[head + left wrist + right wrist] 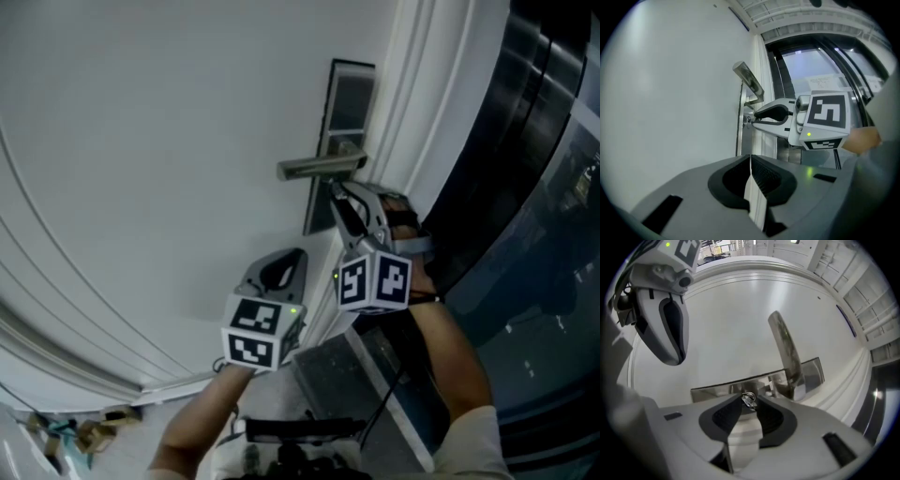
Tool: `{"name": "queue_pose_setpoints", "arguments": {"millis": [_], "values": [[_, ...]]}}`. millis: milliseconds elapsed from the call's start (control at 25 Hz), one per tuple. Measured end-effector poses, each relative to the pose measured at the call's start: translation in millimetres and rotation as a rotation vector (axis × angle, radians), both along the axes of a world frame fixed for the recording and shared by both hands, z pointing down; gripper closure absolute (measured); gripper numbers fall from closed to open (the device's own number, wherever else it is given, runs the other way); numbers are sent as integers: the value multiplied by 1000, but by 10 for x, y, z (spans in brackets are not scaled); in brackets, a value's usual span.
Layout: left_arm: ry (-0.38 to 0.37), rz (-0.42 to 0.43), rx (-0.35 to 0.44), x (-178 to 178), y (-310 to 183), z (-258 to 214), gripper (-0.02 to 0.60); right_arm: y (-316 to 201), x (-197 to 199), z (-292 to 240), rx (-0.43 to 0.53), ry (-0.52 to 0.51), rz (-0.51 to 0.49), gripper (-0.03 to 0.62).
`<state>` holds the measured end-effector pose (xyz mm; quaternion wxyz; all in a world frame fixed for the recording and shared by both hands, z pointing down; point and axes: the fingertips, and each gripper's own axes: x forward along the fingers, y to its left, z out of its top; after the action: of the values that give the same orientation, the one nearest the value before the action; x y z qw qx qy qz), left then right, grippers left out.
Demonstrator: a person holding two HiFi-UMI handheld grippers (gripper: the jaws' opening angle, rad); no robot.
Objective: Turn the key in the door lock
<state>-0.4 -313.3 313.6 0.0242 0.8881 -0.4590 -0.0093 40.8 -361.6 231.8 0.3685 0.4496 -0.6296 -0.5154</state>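
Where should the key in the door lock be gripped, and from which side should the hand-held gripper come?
Grip the key by its head, the only part that sticks out of the lock plate under the handle. Come straight at the door, one pad on each side of the head, so a wrist roll should turn it. The right hand-held gripper faces it so, jaws apart.

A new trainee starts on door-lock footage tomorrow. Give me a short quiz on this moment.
1. True or false: the left gripper grips the lever handle.
2. Where is the key? A) in the lock plate above the lever handle B) in the lock plate below it C) lying on the floor
3. Fill in: the key stands between the jaw tips of the ___ gripper.
Key: 1 false, its jaws are together and empty; 2 B; 3 right gripper.
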Motion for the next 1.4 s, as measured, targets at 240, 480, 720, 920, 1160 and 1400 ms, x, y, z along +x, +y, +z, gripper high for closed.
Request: {"name": "queue_pose_setpoints", "arguments": {"millis": [240, 480, 720, 920, 1160, 1400], "values": [[-2, 4, -4, 16, -3, 20, 563, -6, -6, -21, -60, -96, 5, 487], [1, 7, -7, 30, -3, 33, 563, -6, 0, -49, -125, -226, -3, 484], [-4, 2, -5, 34, -2, 48, 563, -17, 10, -77, -234, -415, 5, 477], [-8, -1, -11, 13, 14, 57, 563, -17, 21, -97, -285, -513, 4, 474], [-5, -3, -6, 5, -11, 42, 563, -18, 24, -133, -342, -601, -24, 475], [-2, 3, -4, 33, -4, 31, 563, -26, 61, -161, -423, -748, -44, 474]]}}
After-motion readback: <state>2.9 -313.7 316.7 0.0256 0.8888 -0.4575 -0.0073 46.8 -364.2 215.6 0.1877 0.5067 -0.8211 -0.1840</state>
